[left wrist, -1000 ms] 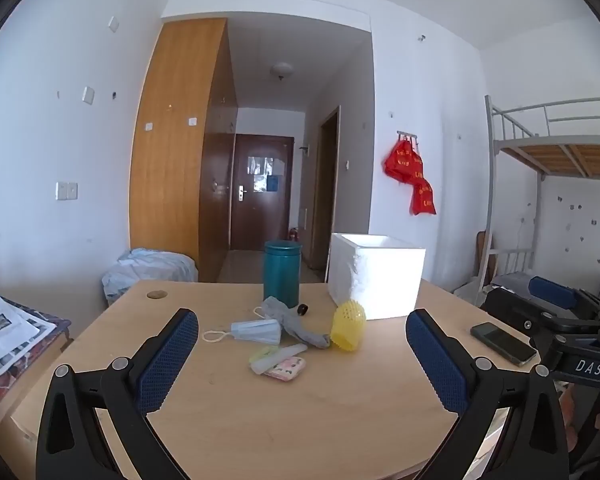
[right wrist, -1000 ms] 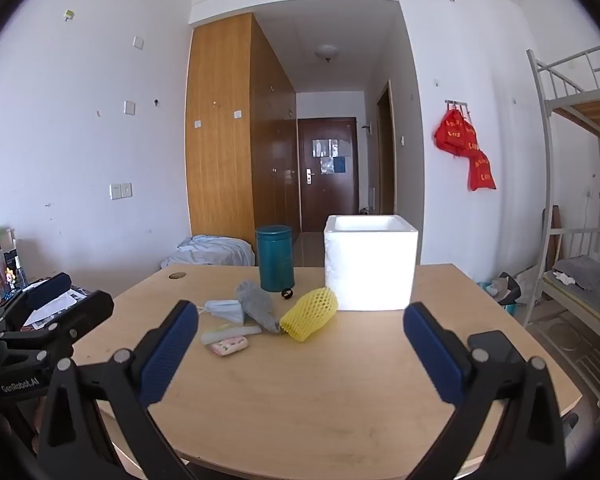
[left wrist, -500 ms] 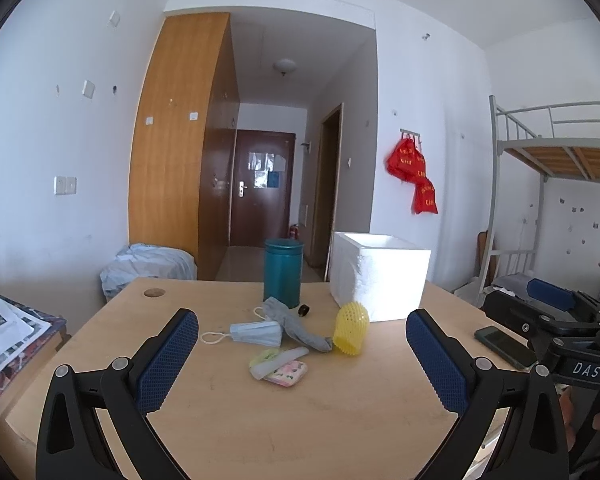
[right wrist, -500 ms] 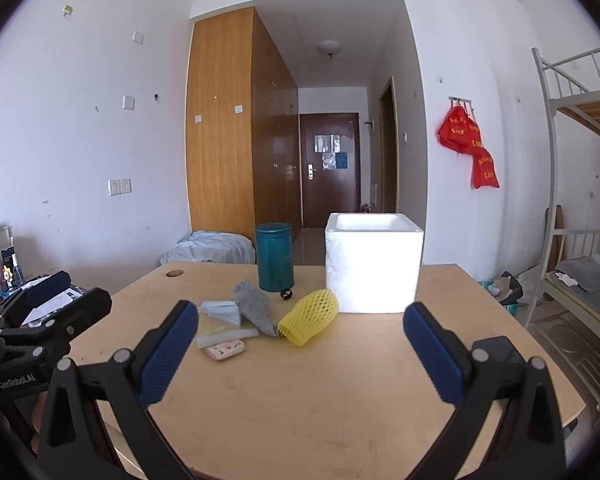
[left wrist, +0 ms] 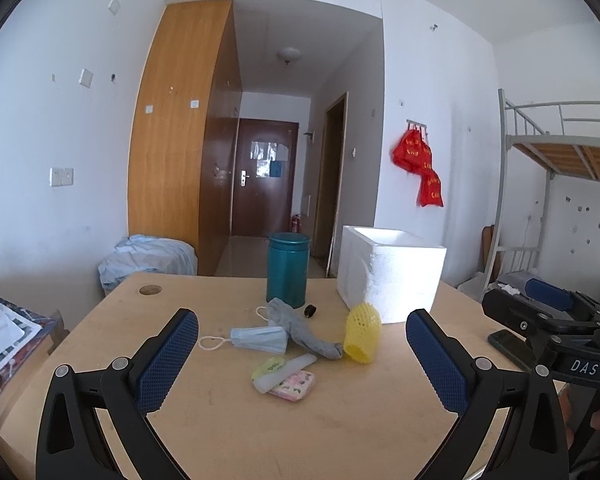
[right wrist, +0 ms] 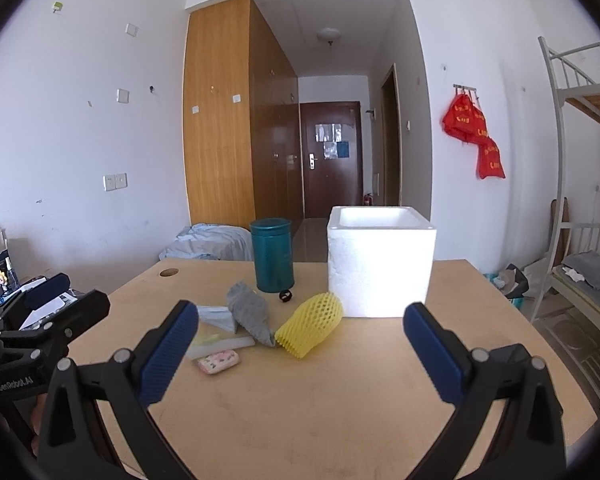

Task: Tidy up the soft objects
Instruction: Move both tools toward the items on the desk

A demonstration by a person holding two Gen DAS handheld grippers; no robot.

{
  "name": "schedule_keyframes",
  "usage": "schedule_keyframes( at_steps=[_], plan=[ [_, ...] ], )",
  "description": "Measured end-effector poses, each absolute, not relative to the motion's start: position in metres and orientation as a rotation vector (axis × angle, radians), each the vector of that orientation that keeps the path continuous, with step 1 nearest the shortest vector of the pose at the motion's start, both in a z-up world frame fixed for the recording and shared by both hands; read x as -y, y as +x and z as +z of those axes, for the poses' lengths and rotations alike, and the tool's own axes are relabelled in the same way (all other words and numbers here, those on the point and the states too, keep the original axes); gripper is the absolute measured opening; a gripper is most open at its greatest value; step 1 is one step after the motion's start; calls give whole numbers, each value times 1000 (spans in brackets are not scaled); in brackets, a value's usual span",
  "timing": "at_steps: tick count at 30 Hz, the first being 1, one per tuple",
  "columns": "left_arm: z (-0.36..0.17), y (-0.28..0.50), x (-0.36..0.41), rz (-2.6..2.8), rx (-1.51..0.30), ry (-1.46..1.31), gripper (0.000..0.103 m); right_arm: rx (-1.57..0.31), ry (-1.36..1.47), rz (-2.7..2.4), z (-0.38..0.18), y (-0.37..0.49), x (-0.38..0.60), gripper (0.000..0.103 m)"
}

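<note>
A pile of soft items lies mid-table: a yellow foam net sleeve [left wrist: 362,334] [right wrist: 310,330], a grey sock [left wrist: 300,330] [right wrist: 250,316], a blue face mask [left wrist: 260,338] [right wrist: 218,316], a white strip over a green packet [left wrist: 282,368] [right wrist: 220,346] and a pink floral tissue pack [left wrist: 294,386] [right wrist: 219,361]. An open white foam box [left wrist: 392,274] [right wrist: 380,260] stands behind them. My left gripper [left wrist: 302,356] and right gripper [right wrist: 300,354] are both open and empty, held above the near table, short of the pile.
A teal canister [left wrist: 288,270] [right wrist: 273,254] and a small black cap [left wrist: 310,311] [right wrist: 286,295] stand beside the box. A phone [left wrist: 510,344] lies at the wooden table's [left wrist: 300,432] right edge. Papers [left wrist: 0,332] lie to the left, a bunk bed [left wrist: 560,152] to the right.
Both grippers have drifted a little closer to the pile and risen slightly; the objects look larger. Nothing on the table has moved and both stay open.
</note>
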State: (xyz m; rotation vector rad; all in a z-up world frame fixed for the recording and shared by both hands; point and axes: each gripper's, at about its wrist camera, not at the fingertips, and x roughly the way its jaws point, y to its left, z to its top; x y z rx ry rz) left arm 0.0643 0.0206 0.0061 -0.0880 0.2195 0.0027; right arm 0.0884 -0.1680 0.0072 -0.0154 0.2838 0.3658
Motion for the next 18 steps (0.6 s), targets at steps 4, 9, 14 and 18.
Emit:
schedule_keyframes(
  at_steps=[4,9,14,18],
  plan=[
    [7,77,-25,1,-236,-91,103,-306,-11,368,9,99,164,103],
    [7,95,-32,-2,-275,-107,103,-333,-18,374,10,115,158,103],
    [5,108,-36,-1,-290,-117,103,-354,-18,367,10,129,154,103],
    [1,119,-39,-1,-308,-123,103,-374,-16,362,7,139,152,103]
  ],
)
